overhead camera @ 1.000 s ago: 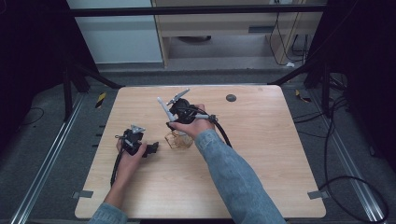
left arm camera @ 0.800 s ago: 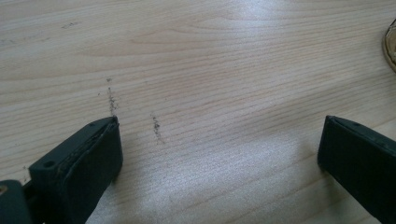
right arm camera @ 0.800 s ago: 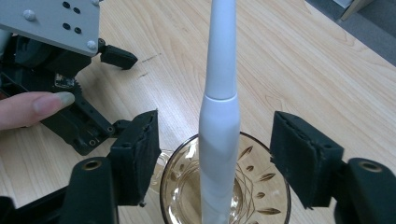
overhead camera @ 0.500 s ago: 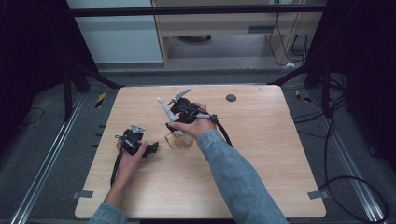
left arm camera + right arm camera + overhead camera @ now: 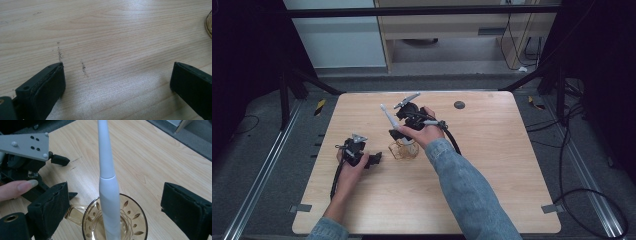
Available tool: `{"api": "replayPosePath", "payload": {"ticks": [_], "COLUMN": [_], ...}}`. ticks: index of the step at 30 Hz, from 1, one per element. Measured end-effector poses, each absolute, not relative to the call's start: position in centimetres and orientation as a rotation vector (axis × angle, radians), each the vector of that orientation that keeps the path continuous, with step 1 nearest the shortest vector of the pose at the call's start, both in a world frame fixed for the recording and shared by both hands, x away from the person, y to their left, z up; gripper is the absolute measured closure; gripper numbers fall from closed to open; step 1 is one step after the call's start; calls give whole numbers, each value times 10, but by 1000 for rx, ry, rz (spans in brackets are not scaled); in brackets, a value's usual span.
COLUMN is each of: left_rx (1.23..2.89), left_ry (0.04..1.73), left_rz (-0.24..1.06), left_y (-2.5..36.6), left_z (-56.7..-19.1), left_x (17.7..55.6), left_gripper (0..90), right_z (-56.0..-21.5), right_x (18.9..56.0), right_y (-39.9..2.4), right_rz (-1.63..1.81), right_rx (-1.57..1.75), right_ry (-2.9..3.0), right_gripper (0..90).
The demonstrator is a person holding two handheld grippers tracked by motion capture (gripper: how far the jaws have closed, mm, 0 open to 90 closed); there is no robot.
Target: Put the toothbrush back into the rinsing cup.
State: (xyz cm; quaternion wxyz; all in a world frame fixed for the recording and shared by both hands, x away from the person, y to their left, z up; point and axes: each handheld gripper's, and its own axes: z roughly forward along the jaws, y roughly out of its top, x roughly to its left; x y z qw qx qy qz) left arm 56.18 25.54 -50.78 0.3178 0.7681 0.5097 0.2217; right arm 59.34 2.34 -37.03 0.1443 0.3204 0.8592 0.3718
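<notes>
Shifted slightly: right gripper [image 5: 398,111], fingers spread wide, gripping nothing. White tapered toothbrush handle [image 5: 108,187] upright in amber leaf-patterned glass cup [image 5: 132,220]. Left gripper [image 5: 117,85] fingers wide apart, empty, over surface [image 5: 112,30].

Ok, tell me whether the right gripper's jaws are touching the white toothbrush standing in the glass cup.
Apart. In the right gripper view the white toothbrush stands in the glass cup, with bare table visible between it and each black jaw of the right gripper.

Toothbrush [image 5: 109,190] in cup [image 5: 130,220]; left gripper [image 5: 374,159] beside cup.
</notes>
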Motion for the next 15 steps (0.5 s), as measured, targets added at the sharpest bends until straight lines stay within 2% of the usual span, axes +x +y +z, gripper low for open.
{"api": "replayPosePath", "payload": {"ticks": [15], "left_rx": [2021], "left_ry": [1342], "left_rz": [581], "left_y": [255], "left_z": [-508], "left_x": [562], "left_gripper": [0], "right_z": [-364], "right_x": [588], "right_y": [12], "right_rz": [1092], "right_rx": [900], "right_ry": [2399], "right_gripper": [79]}}
